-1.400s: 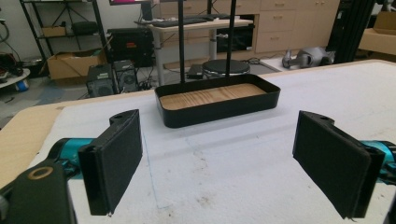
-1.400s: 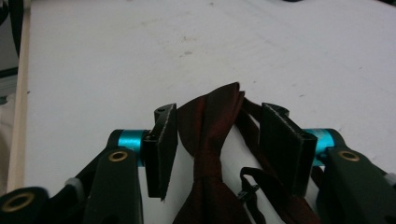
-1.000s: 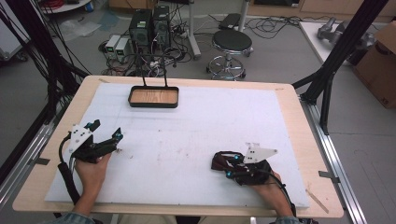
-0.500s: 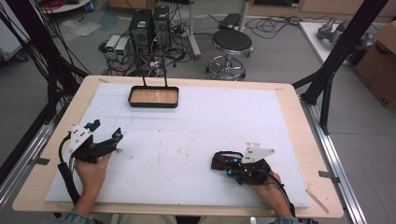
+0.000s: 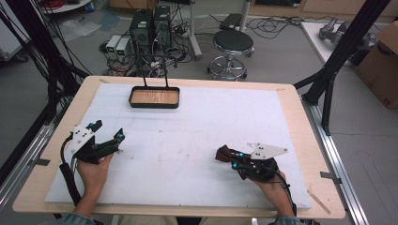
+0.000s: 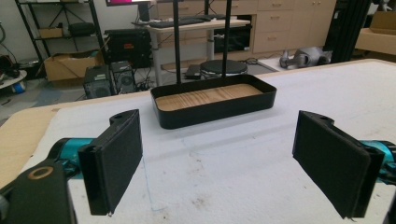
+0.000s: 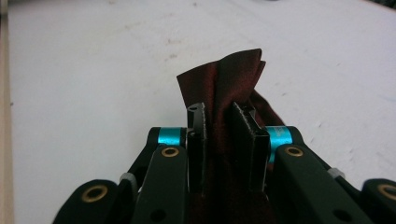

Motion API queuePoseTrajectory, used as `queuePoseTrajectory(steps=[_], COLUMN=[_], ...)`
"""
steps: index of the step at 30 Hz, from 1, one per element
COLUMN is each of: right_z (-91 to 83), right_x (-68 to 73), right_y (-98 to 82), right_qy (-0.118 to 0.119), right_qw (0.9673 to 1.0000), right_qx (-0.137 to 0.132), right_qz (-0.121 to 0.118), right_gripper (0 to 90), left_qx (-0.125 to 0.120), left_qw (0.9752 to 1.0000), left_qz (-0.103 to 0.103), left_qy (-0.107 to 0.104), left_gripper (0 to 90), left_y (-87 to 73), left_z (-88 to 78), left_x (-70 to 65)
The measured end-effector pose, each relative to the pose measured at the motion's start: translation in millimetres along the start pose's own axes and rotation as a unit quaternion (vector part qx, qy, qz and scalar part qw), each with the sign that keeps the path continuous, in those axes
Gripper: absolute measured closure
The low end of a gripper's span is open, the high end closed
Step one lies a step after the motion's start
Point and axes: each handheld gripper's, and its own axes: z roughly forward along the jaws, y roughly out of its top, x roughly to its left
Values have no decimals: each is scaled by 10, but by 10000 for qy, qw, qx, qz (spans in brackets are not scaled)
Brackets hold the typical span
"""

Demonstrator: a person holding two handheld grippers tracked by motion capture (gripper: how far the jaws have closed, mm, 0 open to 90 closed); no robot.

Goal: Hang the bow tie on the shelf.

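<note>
1. The right gripper (image 5: 225,157) lies low over the near right part of the white foam mat (image 5: 211,122), held by the person's right hand (image 5: 272,180). Its jaws have just been closing and are now clamped on a dark red cloth (image 5: 222,153).
2. In the right gripper view, the right gripper (image 7: 226,126) has the dark red cloth (image 7: 224,79) pinched between its two black pads, and a folded, creased corner of the fabric stands up past the fingertips. More of the cloth runs back between the jaws toward the camera.
3. The cloth touches the mat just beyond the jaw tips, well apart from the tray.
4. The left gripper (image 5: 107,136) sits over the near left part of the mat, in the person's left hand (image 5: 94,168). Its jaws are spread wide with nothing between them.
5. In the left gripper view, the two black pads of the left gripper (image 6: 217,163) stand far apart, with bare mat between them.
6. A black tray with a wooden floor (image 5: 154,97) rests at the far edge of the mat. In the left gripper view this tray (image 6: 212,109) lies straight ahead.
7. No brand, label or writing is readable on the grippers, the cloth or the tray.
8. The mat carries faint scuffs and small brown marks (image 5: 180,152) near its middle.
</note>
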Motion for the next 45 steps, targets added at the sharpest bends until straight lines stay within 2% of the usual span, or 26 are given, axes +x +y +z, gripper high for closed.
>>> queuePoseTrajectory(steps=[5, 12, 24, 34, 45], right_z=[-61, -60, 55, 269, 670], right_x=[-25, -70, -223, -340, -504], right_y=[158, 467, 828, 1041, 1343], right_qy=[2, -48, 7, 127, 307], right_qw=[9998, 9996, 9995, 9995, 9991], right_qx=[-216, -202, -224, -174, -46], right_qz=[53, -180, -207, -249, -275], right_gripper=[760, 759, 759, 760, 760], left_qx=[-28, -76, -104, -115, -96], left_qw=[10000, 9999, 9999, 9999, 9998], left_qz=[-15, 11, -41, -90, -126], left_qy=[-31, -75, -45, -49, -72], left_gripper=[162, 162, 162, 162, 162], left_y=[2, 2, 3, 1, -3], left_z=[-5, 6, -1, 0, 3], left_x=[-9, -29, -13, -1, 5])
